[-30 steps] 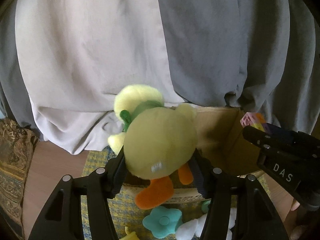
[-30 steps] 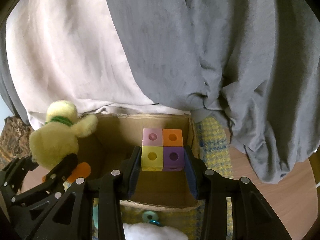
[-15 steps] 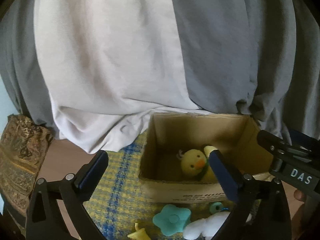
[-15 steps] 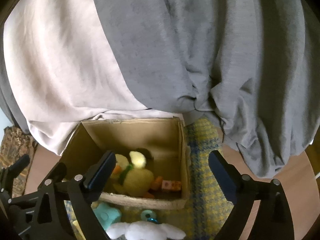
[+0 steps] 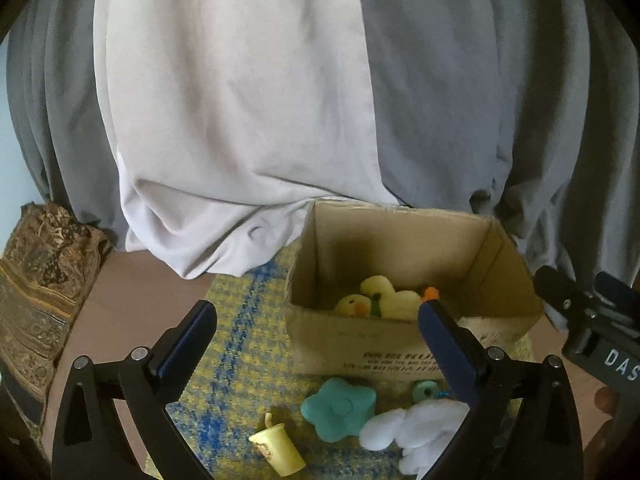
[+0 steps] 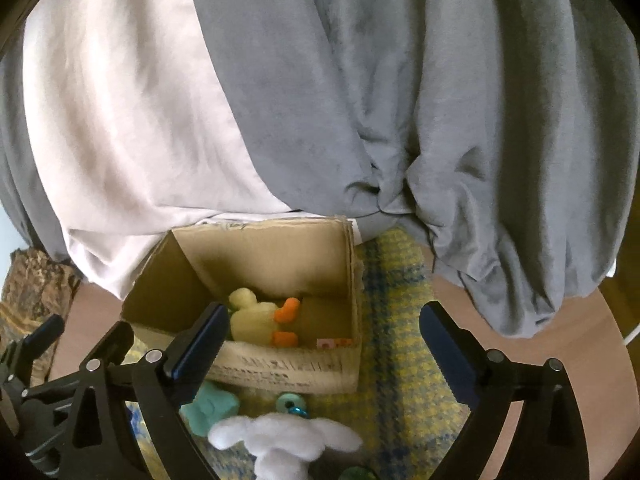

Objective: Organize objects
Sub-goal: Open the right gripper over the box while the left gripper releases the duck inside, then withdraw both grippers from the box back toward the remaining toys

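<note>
Right wrist view, cardboard box [image 6: 256, 364] holding plush duck [image 6: 256, 320], block toy [image 6: 334, 343], both hand-held grippers spread, empty.

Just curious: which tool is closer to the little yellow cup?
Left. The left tool frames the yellow cup between its fingers; the right tool is off to the right.

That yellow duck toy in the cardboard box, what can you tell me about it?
The plush duck is soft and pale yellow, with an orange beak, orange feet and a dark green band at its neck. It lies tipped over on the floor of the open cardboard box, toward the near wall, face peeking over the rim in the left view. A small pink and orange block lies apart from it in the box's corner. Nothing grips it.
</note>
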A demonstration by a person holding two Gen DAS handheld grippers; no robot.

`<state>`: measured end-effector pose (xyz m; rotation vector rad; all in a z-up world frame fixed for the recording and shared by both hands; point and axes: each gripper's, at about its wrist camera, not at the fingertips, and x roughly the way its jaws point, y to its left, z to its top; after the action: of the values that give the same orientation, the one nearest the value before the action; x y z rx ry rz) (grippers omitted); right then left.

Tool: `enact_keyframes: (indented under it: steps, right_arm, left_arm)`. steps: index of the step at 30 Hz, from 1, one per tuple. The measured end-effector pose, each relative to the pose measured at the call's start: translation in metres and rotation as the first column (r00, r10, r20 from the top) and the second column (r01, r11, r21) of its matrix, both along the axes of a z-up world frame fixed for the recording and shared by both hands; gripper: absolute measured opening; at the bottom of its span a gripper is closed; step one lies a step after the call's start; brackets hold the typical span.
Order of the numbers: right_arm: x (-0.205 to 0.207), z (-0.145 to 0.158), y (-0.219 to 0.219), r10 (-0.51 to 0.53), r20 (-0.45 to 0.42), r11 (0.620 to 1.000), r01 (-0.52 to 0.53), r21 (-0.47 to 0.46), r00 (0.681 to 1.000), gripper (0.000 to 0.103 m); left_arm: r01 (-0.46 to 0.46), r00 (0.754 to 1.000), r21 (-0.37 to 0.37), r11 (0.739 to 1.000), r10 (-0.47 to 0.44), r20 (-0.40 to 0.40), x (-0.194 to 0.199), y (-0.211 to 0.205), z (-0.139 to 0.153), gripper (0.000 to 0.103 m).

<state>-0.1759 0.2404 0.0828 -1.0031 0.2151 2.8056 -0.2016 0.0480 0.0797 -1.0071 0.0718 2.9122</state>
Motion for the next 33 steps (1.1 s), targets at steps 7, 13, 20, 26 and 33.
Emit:
enact_keyframes:
  steps: [7, 13, 20, 26, 33]
  right_arm:
    - [0.023, -0.002, 0.003, -0.036, -0.012, 0.999, 0.037, 0.008, 0.999, 0.096]
    - [0.040, -0.013, 0.008, -0.052, -0.005, 0.999, 0.052, -0.008, 0.999, 0.096]
    - [0.063, -0.025, 0.010, -0.055, 0.004, 0.998, 0.055, -0.015, 0.998, 0.096]
    - [0.087, -0.034, 0.009, -0.064, -0.005, 0.998, 0.064, 0.025, 0.998, 0.096]
    - [0.112, -0.049, 0.020, -0.075, 0.000, 0.997, 0.075, 0.022, 0.997, 0.096]
  left_arm:
    - [-0.016, 1.000, -0.012, 1.000, 0.016, -0.011, 0.016, -0.003, -0.006, 0.103]
    - [-0.017, 0.999, -0.031, 0.999, 0.016, -0.028, 0.038, -0.001, -0.013, 0.103]
    - [-0.024, 0.999, -0.045, 0.999, 0.023, -0.023, 0.058, 0.000, -0.023, 0.103]
    - [-0.017, 1.000, -0.043, 0.999, 0.017, -0.007, 0.078, 0.002, -0.037, 0.103]
    - [0.001, 1.000, -0.053, 0.999, -0.001, -0.007, 0.102, 0.011, -0.055, 0.103]
